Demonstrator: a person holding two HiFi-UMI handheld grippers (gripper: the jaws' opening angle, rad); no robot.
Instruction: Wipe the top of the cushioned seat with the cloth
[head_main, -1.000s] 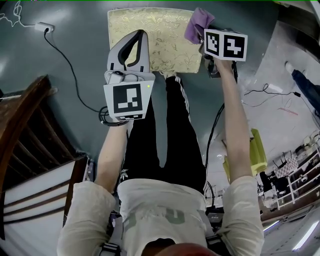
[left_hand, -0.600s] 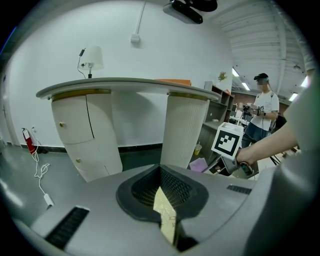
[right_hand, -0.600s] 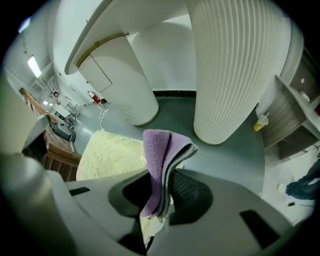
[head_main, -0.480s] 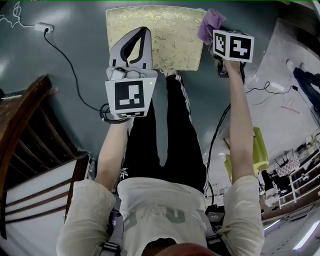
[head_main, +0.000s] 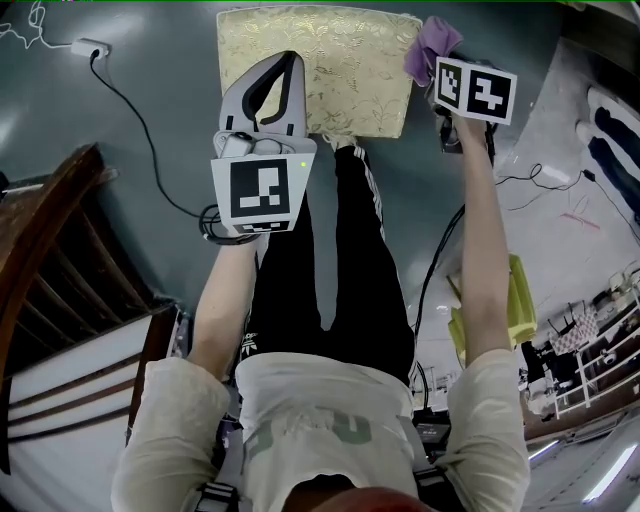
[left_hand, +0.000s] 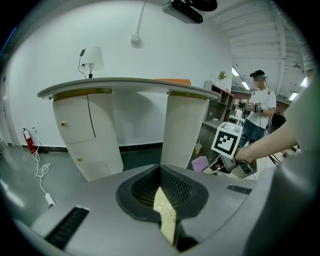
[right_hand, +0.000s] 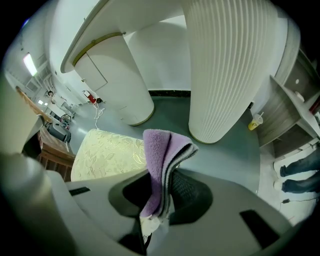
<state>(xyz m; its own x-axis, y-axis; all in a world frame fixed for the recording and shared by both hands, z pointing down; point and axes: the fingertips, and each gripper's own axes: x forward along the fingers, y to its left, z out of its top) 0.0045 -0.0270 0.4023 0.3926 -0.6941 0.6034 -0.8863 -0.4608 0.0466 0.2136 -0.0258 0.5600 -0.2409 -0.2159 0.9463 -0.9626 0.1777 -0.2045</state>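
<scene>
The grey floor (head_main: 120, 130) fills the head view. The person stands at 6 o'clock, black trousers (head_main: 320, 260) running up toward 12. A wooden frame (head_main: 50, 250) sits at 8 o'clock. In the gripper views a white counter (left_hand: 125, 87) and a ribbed column (right_hand: 225, 70) stand beyond the seat.

The seat (head_main: 340, 60), gold with a leaf pattern, lies at 12 o'clock, just past the person's feet.

The left gripper (head_main: 288, 62) hangs at 11 o'clock over the seat's near left part. Its jaws are together at the tips with nothing between them; its own view shows only a thin slit with the gold seat behind it.

The right gripper (right_hand: 170, 182) is at 1 o'clock, by the seat's right edge, its jaws clamped on the cloth (head_main: 432, 45). The purple cloth, folded with a grey inner side, stands up out of the jaws. In the right gripper view the seat lies at 9 o'clock of it. The cloth overlaps the seat's far right corner in the head view; whether it touches the seat cannot be told.

A black cable (head_main: 130, 120) runs across the floor at 10 o'clock from a white power strip (head_main: 88, 47).
</scene>
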